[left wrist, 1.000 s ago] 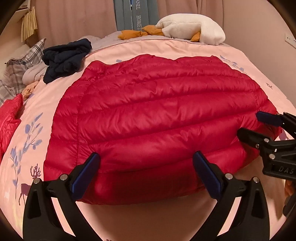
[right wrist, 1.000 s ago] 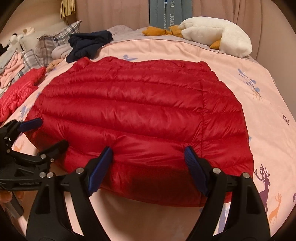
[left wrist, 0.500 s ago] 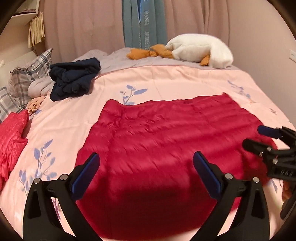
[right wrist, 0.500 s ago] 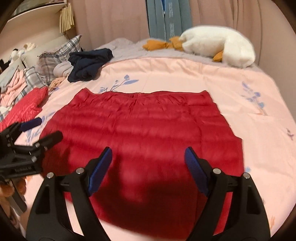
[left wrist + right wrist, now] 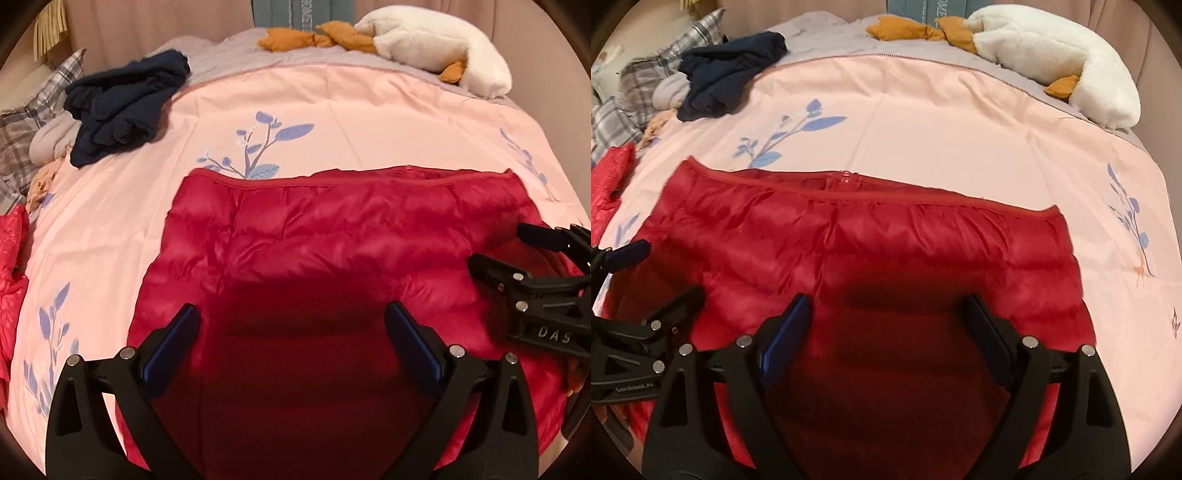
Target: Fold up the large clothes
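Mid-fold, judging by the layout: the red down jacket (image 5: 332, 258) lies flat on the bed (image 5: 351, 110); left gripper (image 5: 291, 339) and right gripper (image 5: 886, 328) hover released over its near hem; next move calls for grasping that hem.

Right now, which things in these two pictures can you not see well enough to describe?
- Near edge of the red down jacket: in both wrist views it is cut off by the bottom edge and covered by the left gripper and right gripper.
- Second red garment: cut off by the left edge in both views.
- Lettering on the blue-grey cloth behind the bed: cut off by the top edge, blurred.
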`<act>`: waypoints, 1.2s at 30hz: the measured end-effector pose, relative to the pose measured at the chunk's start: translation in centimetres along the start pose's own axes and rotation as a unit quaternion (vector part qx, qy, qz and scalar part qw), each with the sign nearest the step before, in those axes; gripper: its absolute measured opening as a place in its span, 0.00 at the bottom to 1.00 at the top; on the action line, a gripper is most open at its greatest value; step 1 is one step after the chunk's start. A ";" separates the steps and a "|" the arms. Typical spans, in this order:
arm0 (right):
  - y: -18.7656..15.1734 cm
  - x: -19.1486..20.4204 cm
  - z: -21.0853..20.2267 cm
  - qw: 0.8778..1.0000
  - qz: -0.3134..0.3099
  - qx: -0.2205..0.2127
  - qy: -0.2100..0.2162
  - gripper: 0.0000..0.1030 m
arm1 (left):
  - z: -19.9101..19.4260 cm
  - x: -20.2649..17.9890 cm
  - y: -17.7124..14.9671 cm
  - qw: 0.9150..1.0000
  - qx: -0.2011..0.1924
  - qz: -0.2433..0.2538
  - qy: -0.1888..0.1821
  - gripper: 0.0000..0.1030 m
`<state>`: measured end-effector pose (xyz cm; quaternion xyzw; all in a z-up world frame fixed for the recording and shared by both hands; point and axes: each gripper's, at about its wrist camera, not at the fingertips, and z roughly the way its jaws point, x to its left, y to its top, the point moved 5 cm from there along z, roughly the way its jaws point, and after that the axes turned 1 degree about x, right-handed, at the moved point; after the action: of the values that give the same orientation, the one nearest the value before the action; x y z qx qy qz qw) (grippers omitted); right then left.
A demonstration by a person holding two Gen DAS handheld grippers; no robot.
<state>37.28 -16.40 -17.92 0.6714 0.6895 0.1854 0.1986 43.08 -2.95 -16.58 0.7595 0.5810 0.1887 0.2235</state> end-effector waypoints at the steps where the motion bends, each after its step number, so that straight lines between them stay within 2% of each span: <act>1: 0.4 -0.1 0.6 1.000 0.003 0.002 -0.003 0.84 | 0.5 0.2 0.3 1.000 0.003 -0.005 0.002 0.99; 4: 0.9 -0.7 0.9 1.000 0.014 -0.009 -0.015 0.84 | 0.7 1.0 1.3 0.999 -0.007 -0.030 0.007 0.99; 8: 1.3 -1.2 -1.7 0.997 0.021 -0.072 -0.031 0.83 | -1.6 2.6 1.7 0.995 -0.060 -0.084 -0.002 0.99; 12: -0.4 -1.4 -5.2 0.993 0.016 -0.115 -0.037 0.82 | -4.7 3.0 0.1 0.992 -0.100 -0.082 0.000 0.99; 15: -2.6 -1.2 -7.4 0.992 0.015 -0.128 -0.019 0.83 | -7.4 3.1 -2.1 0.988 -0.128 -0.081 -0.006 0.99; 18: -4.9 -0.9 -8.7 0.991 0.017 -0.132 -0.003 0.84 | -9.0 2.7 -4.3 0.987 -0.146 -0.067 0.008 0.99; 21: -6.9 -0.7 -8.8 0.992 0.031 -0.126 0.004 0.84 | -9.2 2.0 -6.2 0.988 -0.142 -0.054 0.019 0.99; 25: -9.0 -0.5 -7.0 0.995 0.036 -0.089 0.004 0.85 | -6.9 1.2 -8.0 0.995 -0.086 -0.047 0.023 0.99; 27: -9.4 -0.2 -7.4 0.996 0.040 -0.084 0.000 0.85 | -6.9 1.0 -8.3 0.995 -0.078 -0.048 0.030 0.99; 31: -9.9 -0.3 -10.8 0.993 0.047 -0.107 0.008 0.85 | -9.5 0.5 -8.3 0.994 -0.093 -0.049 0.019 0.99; 36: -11.0 -0.1 -16.2 0.988 0.046 -0.147 0.009 0.89 | -15.5 -1.1 -8.5 0.990 -0.137 -0.013 0.039 0.99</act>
<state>19.47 -16.61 -9.88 0.6644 0.6248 0.3000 0.2798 27.59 -0.26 -8.49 0.7060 0.5682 0.2926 0.3051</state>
